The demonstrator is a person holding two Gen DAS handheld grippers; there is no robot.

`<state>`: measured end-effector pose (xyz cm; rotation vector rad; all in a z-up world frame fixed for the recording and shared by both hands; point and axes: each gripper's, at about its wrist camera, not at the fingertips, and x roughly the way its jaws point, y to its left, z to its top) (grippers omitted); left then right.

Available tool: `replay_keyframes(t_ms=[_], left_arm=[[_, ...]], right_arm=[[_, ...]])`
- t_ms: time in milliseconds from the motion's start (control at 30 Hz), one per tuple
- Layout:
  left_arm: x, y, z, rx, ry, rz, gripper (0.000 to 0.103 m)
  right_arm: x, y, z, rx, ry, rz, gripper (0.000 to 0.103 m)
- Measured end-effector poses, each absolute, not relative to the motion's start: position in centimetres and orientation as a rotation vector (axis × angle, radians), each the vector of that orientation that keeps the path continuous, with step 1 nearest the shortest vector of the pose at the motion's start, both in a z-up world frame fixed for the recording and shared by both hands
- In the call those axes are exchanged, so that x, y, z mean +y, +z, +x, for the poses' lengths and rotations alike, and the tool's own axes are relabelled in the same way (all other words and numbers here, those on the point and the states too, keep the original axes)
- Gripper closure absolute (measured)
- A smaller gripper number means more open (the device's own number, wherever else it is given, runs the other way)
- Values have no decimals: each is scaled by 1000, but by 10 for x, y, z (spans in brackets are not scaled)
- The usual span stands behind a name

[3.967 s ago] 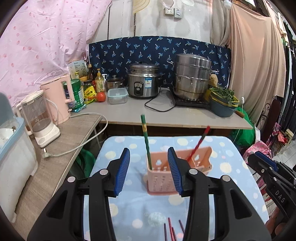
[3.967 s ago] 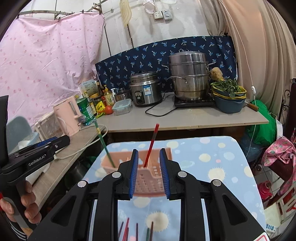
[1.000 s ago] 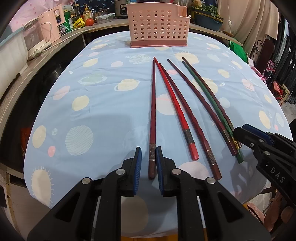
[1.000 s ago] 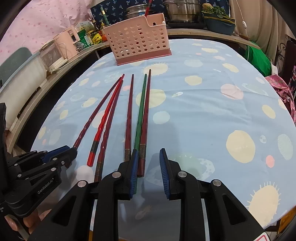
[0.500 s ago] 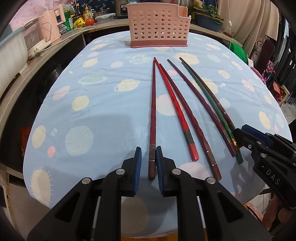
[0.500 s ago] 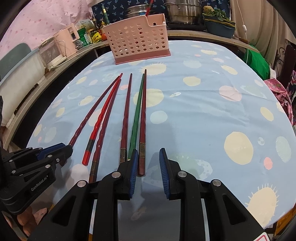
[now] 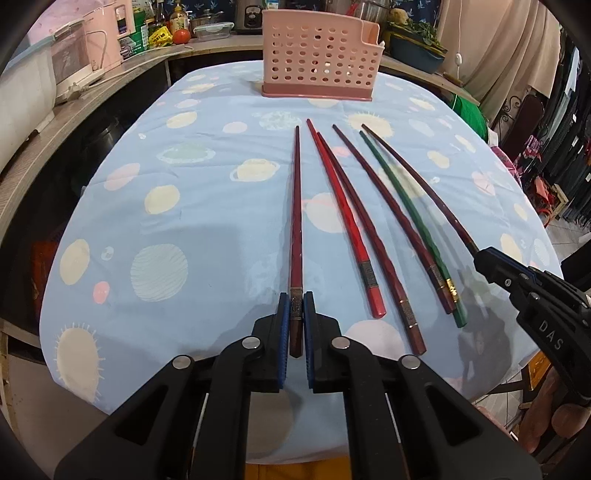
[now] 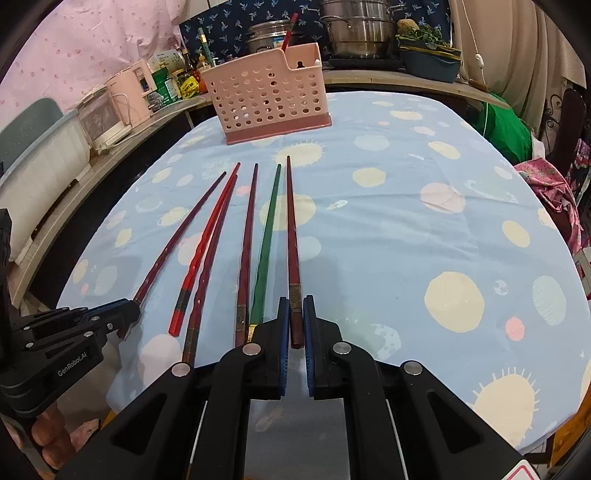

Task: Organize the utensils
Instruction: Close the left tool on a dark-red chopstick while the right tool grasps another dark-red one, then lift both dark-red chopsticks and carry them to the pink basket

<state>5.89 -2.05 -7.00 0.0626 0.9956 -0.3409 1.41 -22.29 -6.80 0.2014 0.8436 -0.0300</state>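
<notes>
Several long chopsticks lie in a row on the blue spotted tablecloth [image 7: 207, 229], tips toward a pink perforated utensil basket [image 7: 317, 59] at the far end. My left gripper [image 7: 294, 308] is shut on the near end of the leftmost dark red chopstick [image 7: 296, 206]. My right gripper [image 8: 295, 314] is shut on the near end of the rightmost dark red chopstick [image 8: 292, 236], beside a green chopstick [image 8: 266, 243]. The basket [image 8: 266, 99] holds a red chopstick [image 8: 289, 31] and a green one [image 8: 203, 44]. Each gripper shows in the other's view: right [image 7: 495, 266], left [image 8: 122, 314].
A counter behind the table carries a pink kettle [image 8: 127, 96], bottles, a rice cooker and steel pots [image 8: 354, 33]. A white appliance [image 7: 22, 96] stands on the left counter. Clothes and a green bag [image 8: 506, 133] are to the right of the table.
Both grippers have closed on their chopsticks: left on the leftmost dark red one, right on the rightmost dark red one, whose far end has lifted slightly. Four seconds ago both faced the basket.
</notes>
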Motion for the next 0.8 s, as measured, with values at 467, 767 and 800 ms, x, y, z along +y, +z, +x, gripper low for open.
replay_keyframes(t_ms=[467, 767, 800], left_arm=[[-2, 3, 71, 871, -324, -13, 96], [0, 59, 99, 764, -309, -41, 96], [-1, 64, 103, 751, -307, -41, 96]], right_arm=[[-250, 10, 14, 660, -37, 264, 96], [-271, 62, 34, 538, -43, 271, 96], [-274, 66, 38, 527, -45, 268, 96]])
